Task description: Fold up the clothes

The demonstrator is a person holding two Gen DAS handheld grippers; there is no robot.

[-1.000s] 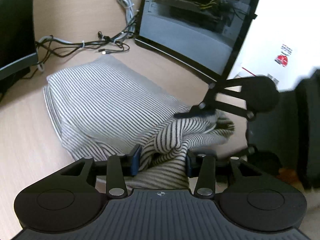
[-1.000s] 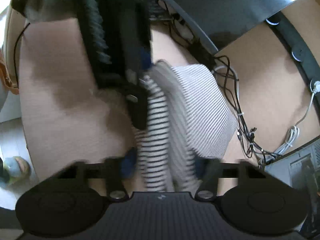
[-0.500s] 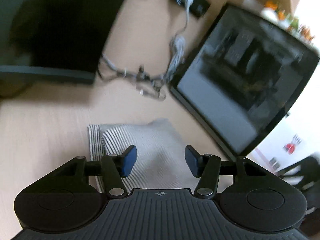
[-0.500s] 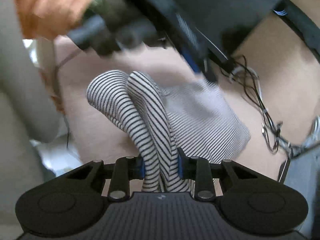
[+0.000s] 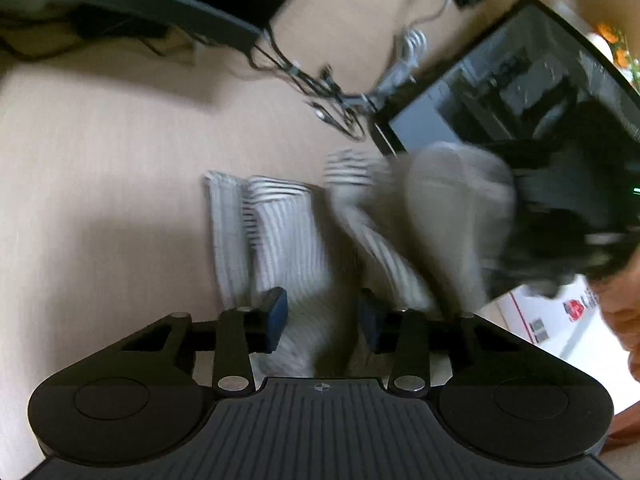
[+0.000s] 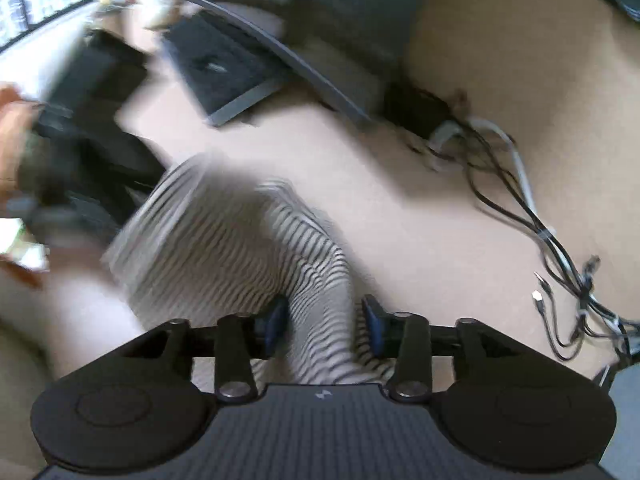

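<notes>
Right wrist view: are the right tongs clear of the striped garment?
No, the striped garment runs straight between the blue pads of the right tongs there.

Striped knit cloth garment (image 5: 288,240); matt wood-look tabletop (image 5: 100,160).

Striped garment (image 5: 420,216) raised fold motion-blurred; right tool (image 5: 560,216) smeared

Stripes on pale wood, black all around

The soft knitted garment (image 6: 240,248) is white with thin black stripes, greyer where it blurs; the tabletop (image 5: 100,160) is pale beige with a faint wood grain. Both claws, left (image 5: 322,316) and right (image 6: 324,318), are matte black with blue pads (image 5: 277,312). The tangled cables (image 6: 520,200) run black and grey-white.
</notes>
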